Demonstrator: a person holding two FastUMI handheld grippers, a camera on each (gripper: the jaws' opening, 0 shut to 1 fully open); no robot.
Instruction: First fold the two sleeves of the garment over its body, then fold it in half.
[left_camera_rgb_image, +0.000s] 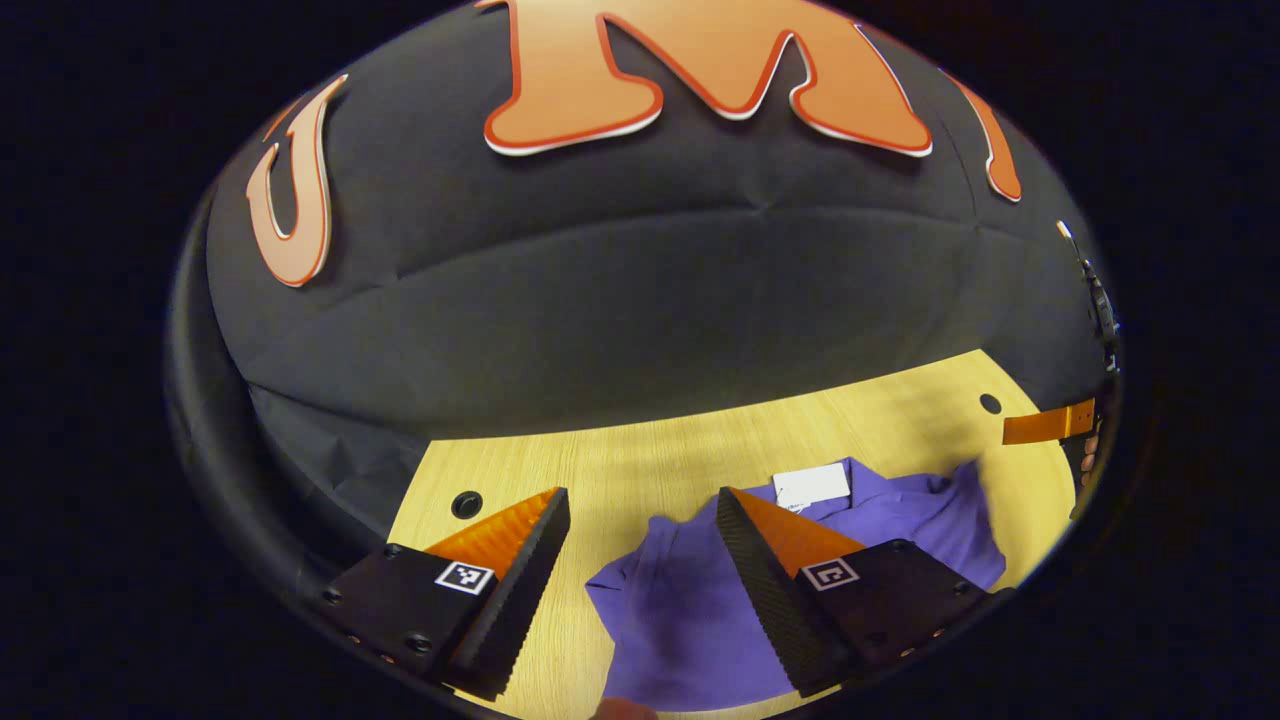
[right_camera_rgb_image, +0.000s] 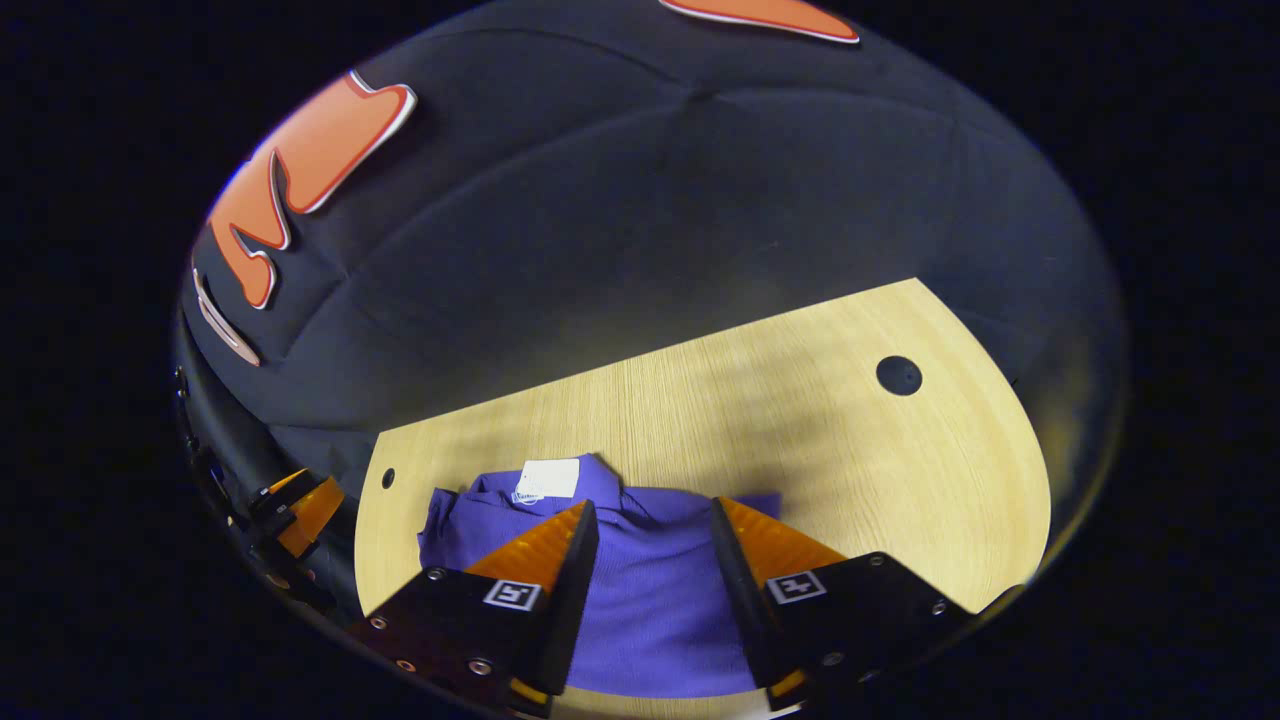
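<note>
- While both grippers hang above the wooden table (right_camera_rgb_image: 800, 400), the purple garment (right_camera_rgb_image: 650, 600) lies on it, bunched into a compact heap with a white tag (right_camera_rgb_image: 548, 479) at its far edge, near twelve o'clock of the cloth.
- In the left gripper view, the left gripper (left_camera_rgb_image: 640, 550) has its fingers spread wide with nothing between them; the garment (left_camera_rgb_image: 680, 620) sits below and toward four o'clock, one finger crossing in front of it, and the white tag (left_camera_rgb_image: 812, 486) shows at about one o'clock from the fingertips.
- In the right gripper view, the right gripper (right_camera_rgb_image: 650, 545) is likewise spread apart and grips nothing, with the cloth lying straight beneath the gap at six o'clock.
- At about three o'clock of the left gripper view, another gripper (left_camera_rgb_image: 1050, 425) and part of a hand are visible beside the table's edge; at about eight o'clock of the right gripper view, another gripper (right_camera_rgb_image: 300, 510) shows.
- I judge the fabric to be light, soft and limp, likely a knit that drapes and wrinkles, so it will sag from any pinch point and may drag the rest along.
- Which folds are sleeves is hard to tell from this heap; a sensible hold seems to be a thin pinch at an outer edge or cuff, one layer only.
</note>
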